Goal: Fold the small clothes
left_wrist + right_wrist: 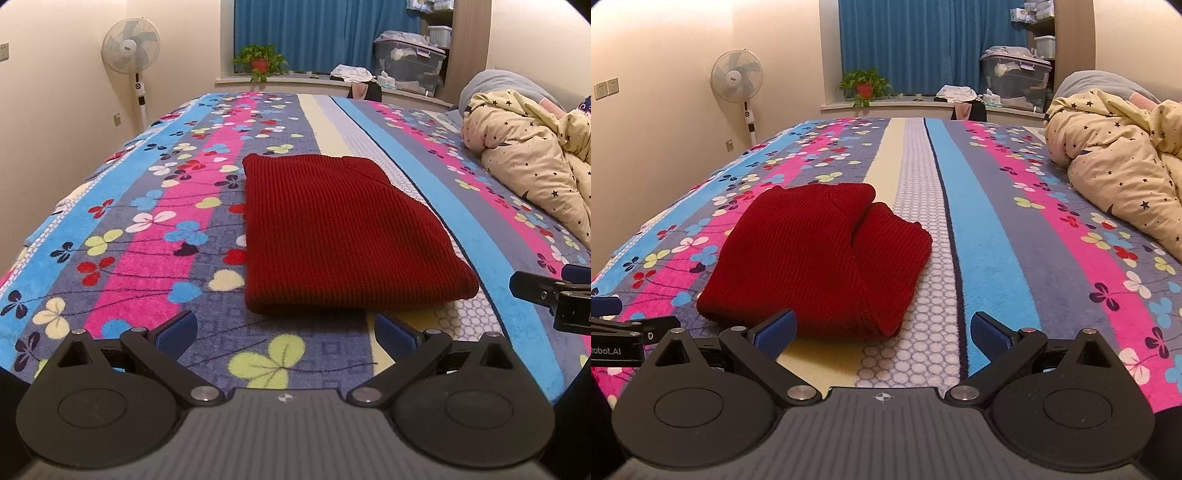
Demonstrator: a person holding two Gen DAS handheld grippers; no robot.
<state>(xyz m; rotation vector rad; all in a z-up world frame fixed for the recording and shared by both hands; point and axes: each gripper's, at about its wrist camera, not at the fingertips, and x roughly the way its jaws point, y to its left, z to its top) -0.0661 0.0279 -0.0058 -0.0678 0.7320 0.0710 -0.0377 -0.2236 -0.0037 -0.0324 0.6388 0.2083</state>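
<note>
Both tongs, left [284, 332] and right [882, 332], gape empty before the folded red knit sweater [332, 236].

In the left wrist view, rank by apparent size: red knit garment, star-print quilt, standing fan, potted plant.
1. Red knit garment, nearest the camera, which inflates it.
2. Star-print quilt, partly cut off at the frame edge.
3. Standing fan.
4. Potted plant.

Cream walls [665, 44]. Blue curtain [916, 44] over window ledge [905, 105] with potted plant [865, 85]. White standing fan [737, 79] in left corner. Bed under striped flowered blanket [997, 229]; star-print quilt [1119, 173] bunched at right. Clear storage box [1015, 79], shelves [1039, 33] behind.
</note>
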